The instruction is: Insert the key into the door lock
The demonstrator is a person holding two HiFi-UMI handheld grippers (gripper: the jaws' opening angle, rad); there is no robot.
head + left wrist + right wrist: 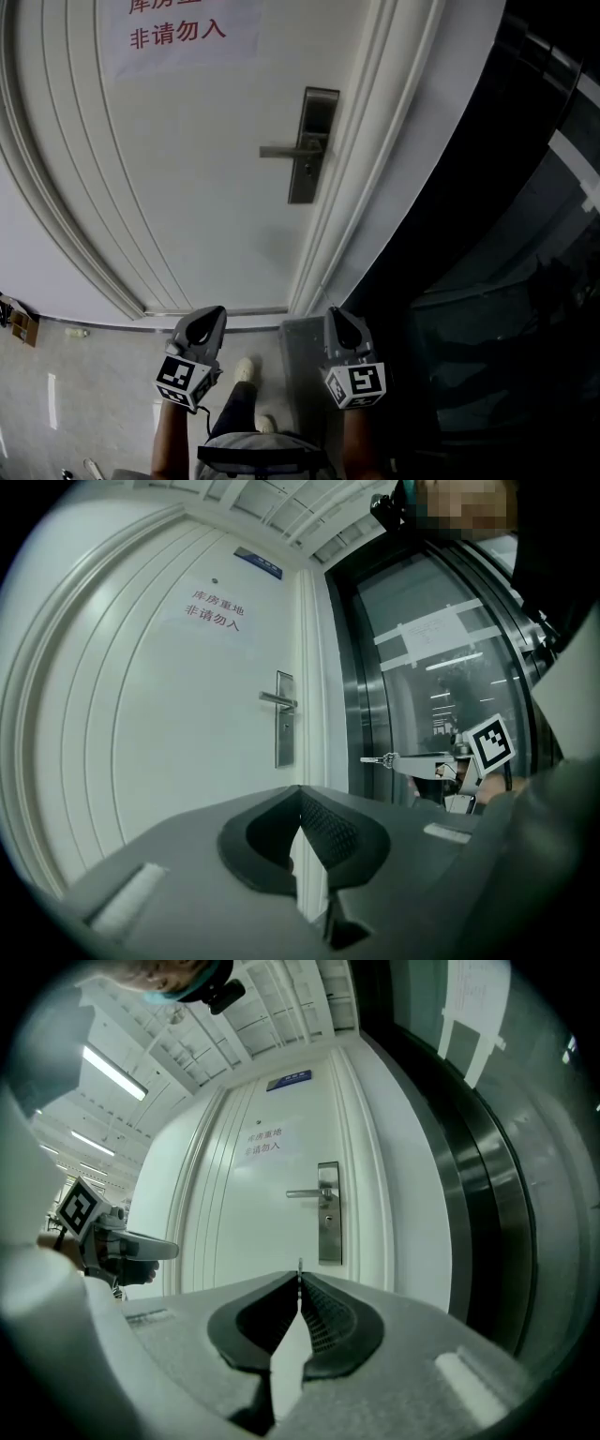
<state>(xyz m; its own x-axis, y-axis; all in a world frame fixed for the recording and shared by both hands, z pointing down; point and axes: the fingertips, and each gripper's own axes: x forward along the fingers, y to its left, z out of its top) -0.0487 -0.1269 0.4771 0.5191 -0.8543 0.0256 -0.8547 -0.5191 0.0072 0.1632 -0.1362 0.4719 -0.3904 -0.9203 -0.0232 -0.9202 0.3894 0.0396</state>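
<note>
The right gripper (300, 1279) has its fingers (328, 1321) pinched together on the key (378, 758). From the left gripper view the key juts out level past the tips. From its own view only a thin sliver of blade shows. The left gripper (300, 794) is closed too, with nothing between its fingers, and is held beside the right one.

In the head view the lock plate (314, 145) on the white door (187, 187) lies at about 12 o'clock from the right gripper, well apart from it. The keyhole (328, 1213) sits just at 6 o'clock of the lever handle (286, 151).

The likeliest failure is a miss at the keyhole. It is small, its slot direction cannot be read from here, and the blade tip currently points at about 7 o'clock of it. A push made off-line would likely scrape the plate or jam the tip at the rim.

The key is gripped only at its head, so any side load on contact could swivel it between the fingers or knock it loose to the floor. Coming in too high risks striking the lever. The idle left gripper, so close by, could bump the door first
</note>
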